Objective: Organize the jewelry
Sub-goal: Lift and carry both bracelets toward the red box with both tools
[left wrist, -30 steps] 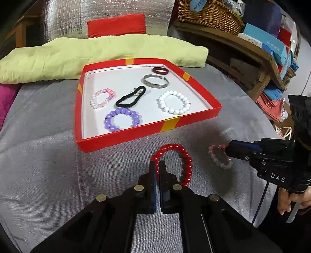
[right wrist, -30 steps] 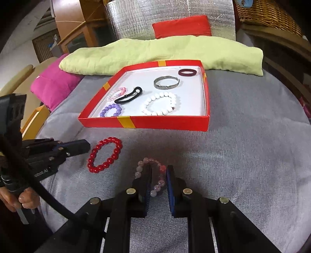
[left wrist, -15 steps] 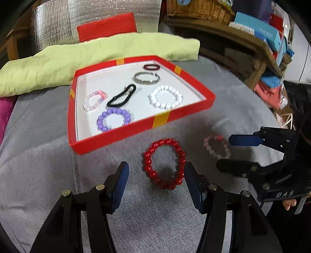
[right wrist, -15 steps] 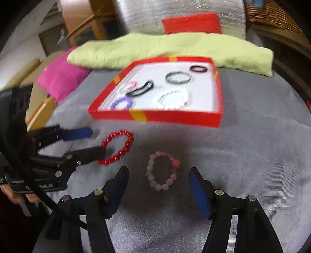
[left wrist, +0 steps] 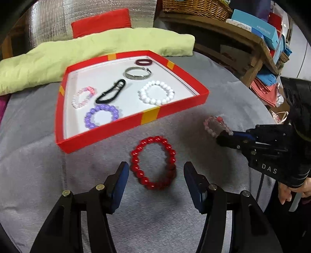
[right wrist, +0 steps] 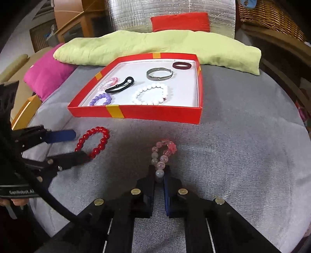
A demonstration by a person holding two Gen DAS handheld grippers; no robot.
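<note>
A red bead bracelet [left wrist: 153, 162] lies on the grey cloth just in front of the red tray [left wrist: 136, 121]. My left gripper [left wrist: 156, 176] is open, its two fingers on either side of the bracelet's near end. My right gripper [right wrist: 159, 178] is shut on a pale pink bead bracelet [right wrist: 162, 153], pinching its near beads; the rest sticks out forward. In the right wrist view the red bracelet [right wrist: 93, 141] sits between the left gripper's fingers [right wrist: 60, 135]. The tray [right wrist: 155, 113] holds white, purple and pink bead bracelets, a black hair tie, a metal bangle and a dark ring.
A yellow-green cushion [right wrist: 155, 46] lies behind the tray, a red one [right wrist: 179, 21] behind that, a magenta one [right wrist: 46, 75] at the left. A wooden shelf with boxes [left wrist: 252, 37] and a wicker basket [left wrist: 194, 7] stand at the right.
Both grippers opened half a second ago. Since then my right gripper has closed on the pale pink bracelet, and my left gripper has moved forward so that its open fingers flank the red bracelet.
</note>
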